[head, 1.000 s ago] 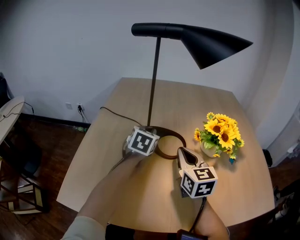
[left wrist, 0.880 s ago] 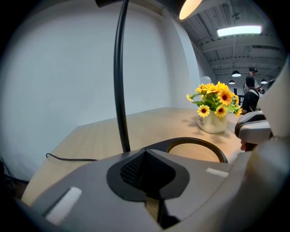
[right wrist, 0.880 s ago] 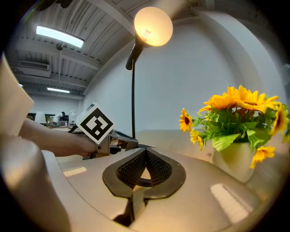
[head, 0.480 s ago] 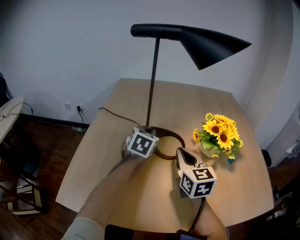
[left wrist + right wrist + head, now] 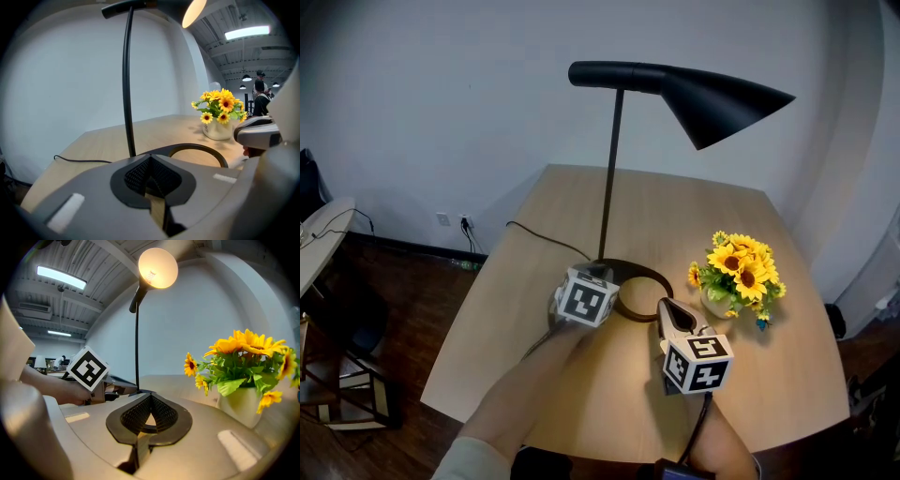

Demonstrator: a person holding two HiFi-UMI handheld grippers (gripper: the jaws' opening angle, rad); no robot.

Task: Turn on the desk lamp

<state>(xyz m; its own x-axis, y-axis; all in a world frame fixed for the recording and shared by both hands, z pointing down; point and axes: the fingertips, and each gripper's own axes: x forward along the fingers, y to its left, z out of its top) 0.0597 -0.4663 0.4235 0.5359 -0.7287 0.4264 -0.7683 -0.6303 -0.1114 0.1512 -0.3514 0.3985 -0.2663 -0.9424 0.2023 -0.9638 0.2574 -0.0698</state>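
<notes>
- While the desk lamp (image 5: 608, 187) is lit, with its bulb (image 5: 158, 268) glowing bright in the right gripper view, a warm pool of light lies on the wooden surface (image 5: 694, 211) around both tools.
- That lamp stands near the middle of the surface. A thin black pole rises from a flat ring base (image 5: 645, 278) to a black cone shade (image 5: 727, 94) that points down to the right.
- From the foot of the pole a dark cable (image 5: 539, 233) runs off towards the left edge of the surface.
- Low at the left side of the ring base sits the left hand-held gripper (image 5: 596, 273), just beside the foot of the pole. Whether it touches the base cannot be made out.
- Seen in the left gripper view, its jaws are pressed together tip to tip, with nothing between them.
- Just in front of the ring base lies the right hand-held gripper (image 5: 666, 307), to the right of the other one and apart from it, pointing towards the lamp. Its jaws are likewise closed and empty.
- To the right of the base stands a bunch of sunflowers (image 5: 741, 265) in a small pale pot (image 5: 716, 300), near the right hand-held gripper but clear of it.
- In the right gripper view, the marker cube (image 5: 87, 367) of the left hand-held gripper shows, gripped by the bare left hand (image 5: 51, 387).
</notes>
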